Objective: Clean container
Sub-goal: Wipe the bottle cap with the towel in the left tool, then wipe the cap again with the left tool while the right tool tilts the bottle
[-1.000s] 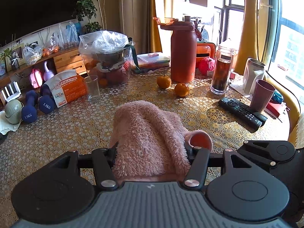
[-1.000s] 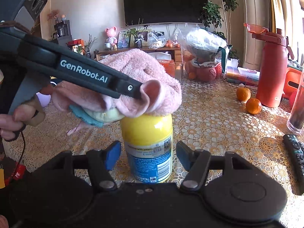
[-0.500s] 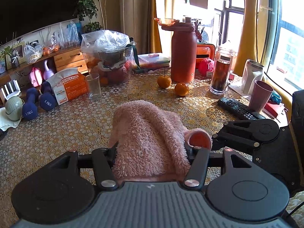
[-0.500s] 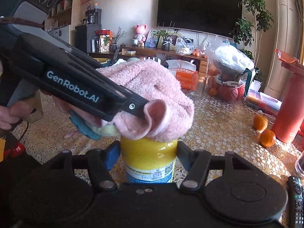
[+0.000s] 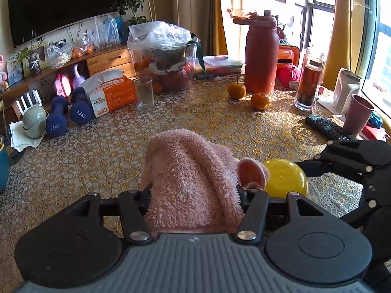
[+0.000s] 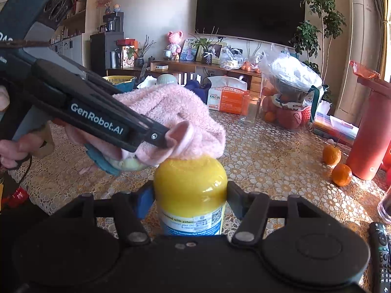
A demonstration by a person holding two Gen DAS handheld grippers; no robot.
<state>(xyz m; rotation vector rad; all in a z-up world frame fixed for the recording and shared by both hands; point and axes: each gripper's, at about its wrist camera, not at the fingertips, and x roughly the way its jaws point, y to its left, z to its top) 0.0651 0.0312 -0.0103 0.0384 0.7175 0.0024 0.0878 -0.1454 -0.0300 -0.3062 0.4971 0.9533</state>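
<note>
A yellow container (image 6: pixel 190 185) with a blue-and-white label stands upright between the fingers of my right gripper (image 6: pixel 189 196), which is shut on its sides. My left gripper (image 5: pixel 195 193) is shut on a fluffy pink cloth (image 5: pixel 193 178). In the right wrist view that pink cloth (image 6: pixel 171 122) rests on the container's rounded top, and the left gripper comes in from the left with a hand behind it. The left wrist view shows the container's yellow top (image 5: pixel 286 178) just right of the cloth, with the right gripper's black body beside it.
The patterned tablecloth (image 5: pixel 97 158) carries a drinking glass (image 5: pixel 144 94), two oranges (image 5: pixel 259 100), a red bottle (image 5: pixel 261 56), a jar of dark liquid (image 5: pixel 310 80), a remote (image 5: pixel 327 127), a mauve cup (image 5: pixel 359 114), blue dumbbells (image 5: pixel 57 119) and a bagged basket (image 5: pixel 166 58).
The right gripper moved in around the yellow container and shut on it. The cloth in the left gripper slid left across the container's top, uncovering its right side.
</note>
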